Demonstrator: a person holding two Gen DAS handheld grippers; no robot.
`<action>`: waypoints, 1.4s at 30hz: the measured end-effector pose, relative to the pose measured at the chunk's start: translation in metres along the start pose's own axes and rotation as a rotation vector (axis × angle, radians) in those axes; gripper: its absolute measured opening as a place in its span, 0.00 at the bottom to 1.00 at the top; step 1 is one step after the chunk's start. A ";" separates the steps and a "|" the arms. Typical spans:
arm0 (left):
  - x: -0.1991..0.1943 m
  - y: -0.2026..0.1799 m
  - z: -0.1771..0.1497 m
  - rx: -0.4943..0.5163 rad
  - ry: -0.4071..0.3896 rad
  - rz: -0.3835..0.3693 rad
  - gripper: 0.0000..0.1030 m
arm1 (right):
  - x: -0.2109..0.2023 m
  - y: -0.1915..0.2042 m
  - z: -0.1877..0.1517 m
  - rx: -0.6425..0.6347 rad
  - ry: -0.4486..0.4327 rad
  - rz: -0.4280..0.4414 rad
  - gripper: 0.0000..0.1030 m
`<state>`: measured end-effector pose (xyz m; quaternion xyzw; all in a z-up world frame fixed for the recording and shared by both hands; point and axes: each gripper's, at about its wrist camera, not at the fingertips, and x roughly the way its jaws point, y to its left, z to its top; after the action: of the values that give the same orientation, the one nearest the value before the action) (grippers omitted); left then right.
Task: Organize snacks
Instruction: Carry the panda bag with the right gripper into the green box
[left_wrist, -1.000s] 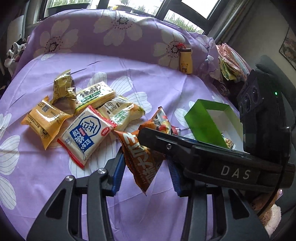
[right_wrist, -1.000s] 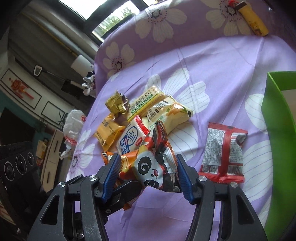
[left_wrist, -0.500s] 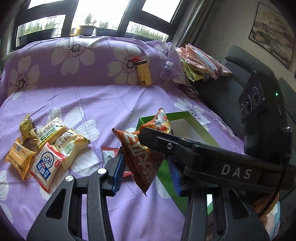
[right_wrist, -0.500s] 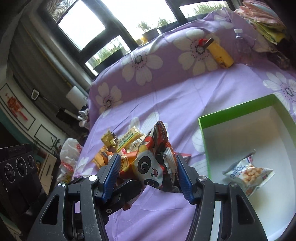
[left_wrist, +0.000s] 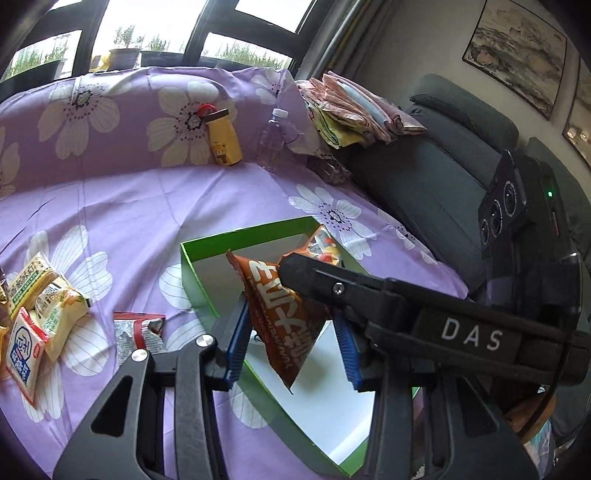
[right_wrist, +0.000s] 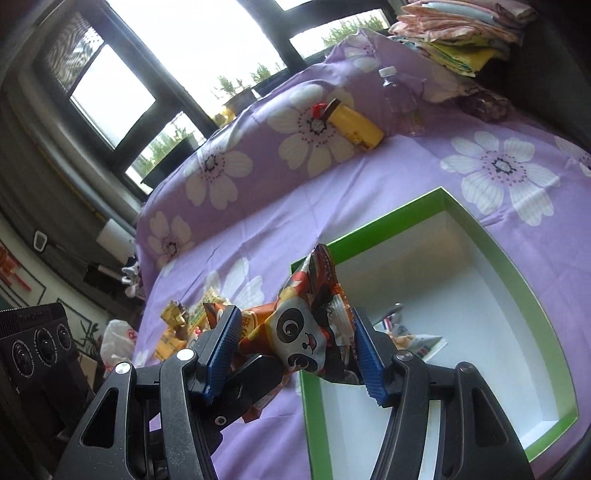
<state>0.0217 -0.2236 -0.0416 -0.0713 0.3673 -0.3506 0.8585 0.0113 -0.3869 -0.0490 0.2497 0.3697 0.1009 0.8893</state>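
Note:
Both grippers are shut on snack bags and crossed above the green box (left_wrist: 192, 280). My left gripper (left_wrist: 291, 339) holds an orange-brown bag (left_wrist: 284, 317) over the box's near corner. My right gripper (right_wrist: 295, 347) holds a panda-print bag (right_wrist: 299, 328); its black body crosses the left wrist view (left_wrist: 406, 310). The green box (right_wrist: 517, 273) has a white inside and holds a small pale snack bag (right_wrist: 413, 339). Several snack bags (left_wrist: 40, 306) lie in a pile on the purple cloth to the left, with a red and silver one (left_wrist: 138, 330) next to the box.
A yellow bottle (left_wrist: 223, 138) and a clear water bottle (left_wrist: 271, 142) lean on the purple flowered backrest. Folded cloths (left_wrist: 351, 110) lie on the grey sofa (left_wrist: 443, 177) at the right. Windows are behind.
Both grippers have swung right with their bags, from above the snack pile to above the green box. The box now fills the middle of both views.

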 end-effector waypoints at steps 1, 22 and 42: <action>0.005 -0.002 0.001 0.000 0.008 -0.009 0.42 | -0.001 -0.005 0.001 0.011 -0.001 -0.011 0.60; 0.056 -0.010 -0.003 -0.074 0.100 -0.104 0.41 | 0.001 -0.057 0.004 0.131 0.034 -0.145 0.60; 0.076 -0.007 -0.010 -0.119 0.161 -0.102 0.41 | 0.013 -0.071 0.002 0.171 0.094 -0.226 0.60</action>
<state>0.0473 -0.2773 -0.0903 -0.1122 0.4510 -0.3759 0.8017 0.0213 -0.4438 -0.0928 0.2764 0.4440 -0.0199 0.8521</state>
